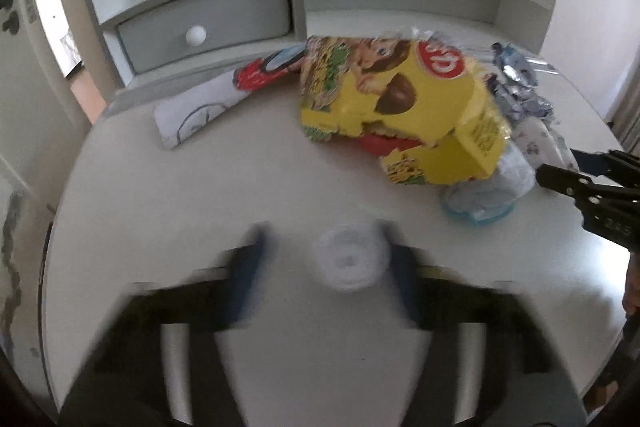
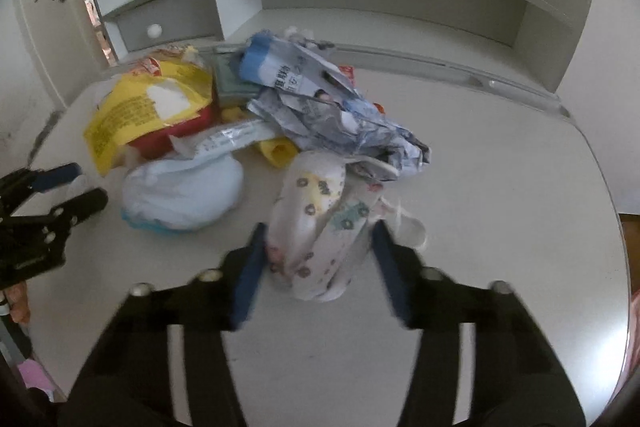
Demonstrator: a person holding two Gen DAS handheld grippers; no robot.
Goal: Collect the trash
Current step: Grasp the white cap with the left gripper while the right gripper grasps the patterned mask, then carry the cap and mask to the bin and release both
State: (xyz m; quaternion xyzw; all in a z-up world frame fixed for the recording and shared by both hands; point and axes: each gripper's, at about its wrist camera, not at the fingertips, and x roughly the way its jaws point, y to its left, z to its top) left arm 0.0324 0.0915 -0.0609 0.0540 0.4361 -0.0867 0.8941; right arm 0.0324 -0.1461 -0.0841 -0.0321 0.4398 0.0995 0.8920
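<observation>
Between right fingers [image 2: 248,275]: rolled diaper [image 2: 316,227]

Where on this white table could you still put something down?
Bare tabletop lies right of the crumpled paper, and between the white pouch and left gripper. It is crowded around the yellow box.
</observation>
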